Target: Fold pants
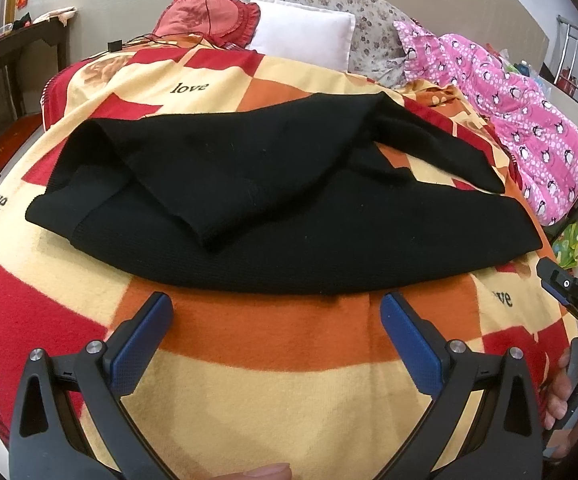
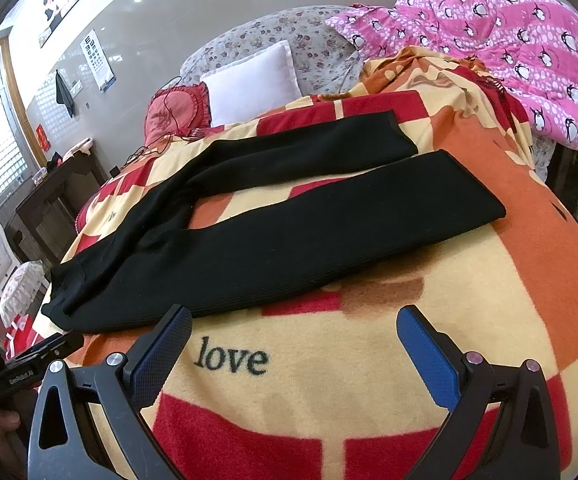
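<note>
So far little folding shows: pants (image 2: 273, 232) lie spread on the blanket (image 2: 429, 320) over the bed, two legs splayed in a V, not laid one on the other; near the waist end a flap of cloth is turned over on itself (left wrist view, seen best there), whether a deliberate fold or a rumple I cannot tell; judged: task at or near its start, leg-on-leg fold and the crosswise folds all left.

Left claw (image 1: 277, 316): fingers wide apart, empty, just short of the pants' near edge, not touching it; right claw (image 2: 295, 330): fingers wide apart, empty, left finger tip at the pants' near edge, contact uncertain.

Edges: near long edge of the lower leg lies flat and exposed, cuff (image 2: 485, 204) square and free, far cuff likewise free.

Room: bare blanket in front of both claws and between the legs; pink quilt (image 2: 529, 48) heaped beyond the cuffs, pillows (image 2: 253, 76) at the far side; both well apart from the pants.
</note>
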A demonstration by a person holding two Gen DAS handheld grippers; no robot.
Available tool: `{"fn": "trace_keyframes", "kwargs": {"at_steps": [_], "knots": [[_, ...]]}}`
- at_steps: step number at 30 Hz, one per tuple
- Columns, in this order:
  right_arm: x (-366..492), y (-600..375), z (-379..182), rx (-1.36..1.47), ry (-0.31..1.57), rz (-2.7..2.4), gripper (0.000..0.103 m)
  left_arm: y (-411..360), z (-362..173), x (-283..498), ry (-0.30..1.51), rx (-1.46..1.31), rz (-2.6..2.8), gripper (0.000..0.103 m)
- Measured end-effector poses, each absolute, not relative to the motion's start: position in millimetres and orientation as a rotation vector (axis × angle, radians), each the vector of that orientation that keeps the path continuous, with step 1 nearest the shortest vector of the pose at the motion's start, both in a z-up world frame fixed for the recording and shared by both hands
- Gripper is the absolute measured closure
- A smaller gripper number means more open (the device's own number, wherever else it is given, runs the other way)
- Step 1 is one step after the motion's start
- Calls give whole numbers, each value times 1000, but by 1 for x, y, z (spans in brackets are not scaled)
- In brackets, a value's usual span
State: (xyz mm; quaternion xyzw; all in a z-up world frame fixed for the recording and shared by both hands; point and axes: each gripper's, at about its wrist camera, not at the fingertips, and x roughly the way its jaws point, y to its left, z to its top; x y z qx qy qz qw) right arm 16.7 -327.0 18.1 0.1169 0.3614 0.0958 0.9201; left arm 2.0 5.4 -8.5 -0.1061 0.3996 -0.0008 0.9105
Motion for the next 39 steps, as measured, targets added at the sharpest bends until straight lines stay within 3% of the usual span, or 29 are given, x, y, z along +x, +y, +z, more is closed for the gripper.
{"fn": "trace_keyframes", "kwargs": {"at_steps": [39], "knots": [[18,-325,18,237,749,197,1,-1,-11,5,827,-204,-1,0]]}}
